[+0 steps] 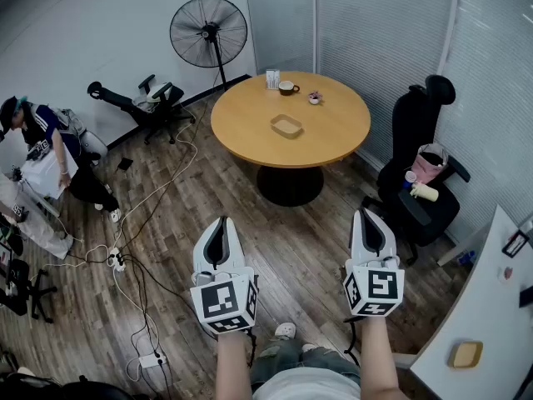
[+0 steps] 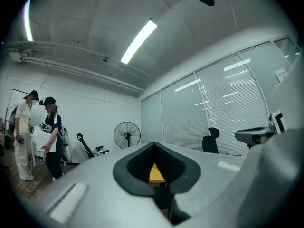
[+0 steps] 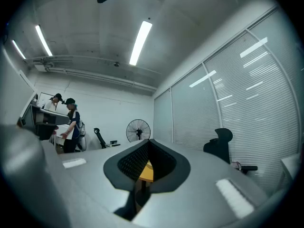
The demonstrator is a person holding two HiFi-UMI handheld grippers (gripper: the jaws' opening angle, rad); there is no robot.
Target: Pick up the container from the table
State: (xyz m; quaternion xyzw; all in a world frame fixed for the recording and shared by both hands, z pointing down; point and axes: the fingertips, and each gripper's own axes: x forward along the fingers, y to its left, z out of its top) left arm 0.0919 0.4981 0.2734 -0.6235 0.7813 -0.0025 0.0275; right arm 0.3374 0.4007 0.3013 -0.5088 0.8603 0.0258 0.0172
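Note:
The container (image 1: 286, 126), a shallow tan tray, lies near the middle of the round wooden table (image 1: 241, 123) far ahead of me. Both grippers are held level over the wooden floor, well short of the table. My left gripper (image 1: 221, 221) has its jaws together and nothing between them. My right gripper (image 1: 366, 212) is likewise shut and empty. In the left gripper view the gripper (image 2: 154, 144) shows only a sliver of the table (image 2: 156, 174) through the gap behind its tips. The right gripper (image 3: 149, 140) frames the same table (image 3: 146, 171).
On the table's far side stand a cup (image 1: 288, 87), a small box (image 1: 272, 79) and a little dish (image 1: 315, 97). A black office chair (image 1: 420, 182) with a pink bag (image 1: 430, 163) is at the right. A fan (image 1: 209, 32), floor cables (image 1: 133, 257), people (image 1: 42, 140) and a white desk (image 1: 483, 307) surround me.

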